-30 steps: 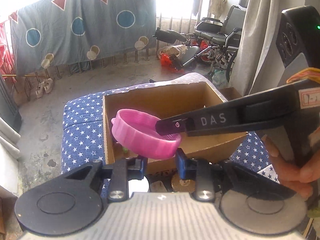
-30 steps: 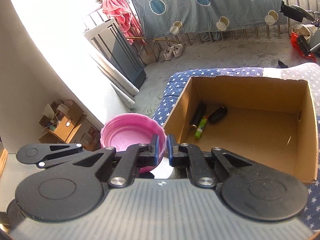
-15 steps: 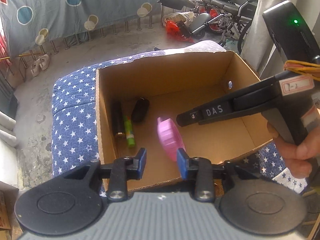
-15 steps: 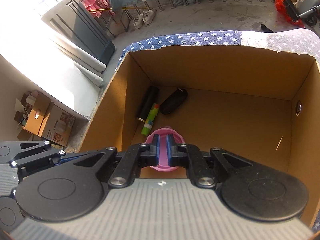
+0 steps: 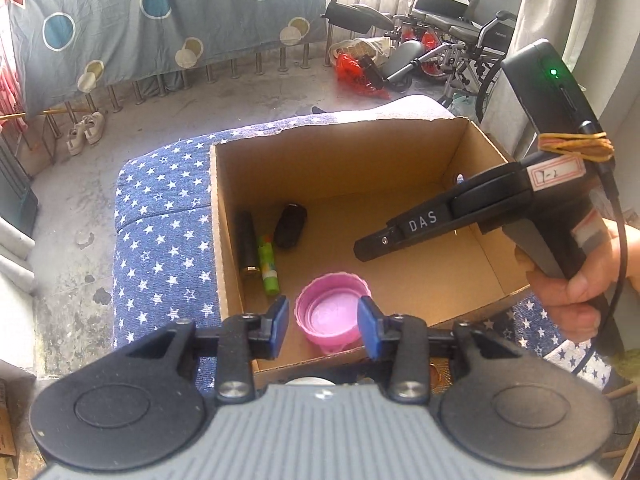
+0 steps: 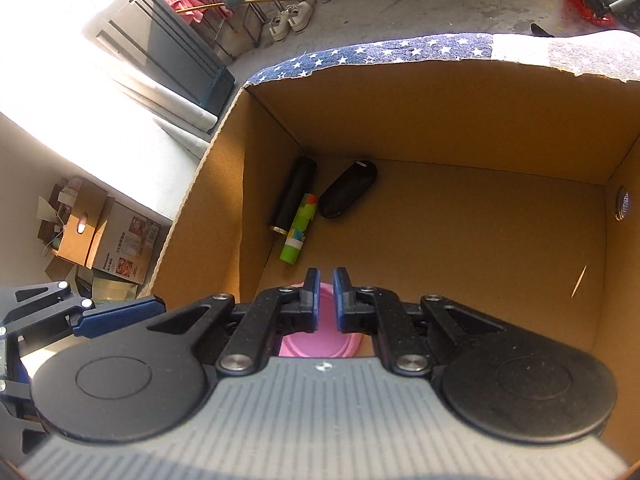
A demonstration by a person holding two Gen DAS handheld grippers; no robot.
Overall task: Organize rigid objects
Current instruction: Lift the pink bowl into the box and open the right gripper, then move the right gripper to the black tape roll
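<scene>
1. Pink lid [image 5: 333, 312] lies on the box [image 5: 400, 148] floor near the front wall, open side up, round, no long axis.
2. My left tongs [image 5: 323, 330] are opening; the lid shows between the pads but below them, untouched.
3. My right tongs [image 6: 326, 294] are clenched on nothing, lid free beneath them.
4. Black tube [image 6: 294, 194] and green glue stick [image 6: 299, 229] lie side by side along the left wall; black case [image 6: 348, 196] is angled just beside them.
5. Only the left view shows the whole lid and the hand [image 5: 576, 280]; the right view hides most of it.
</scene>
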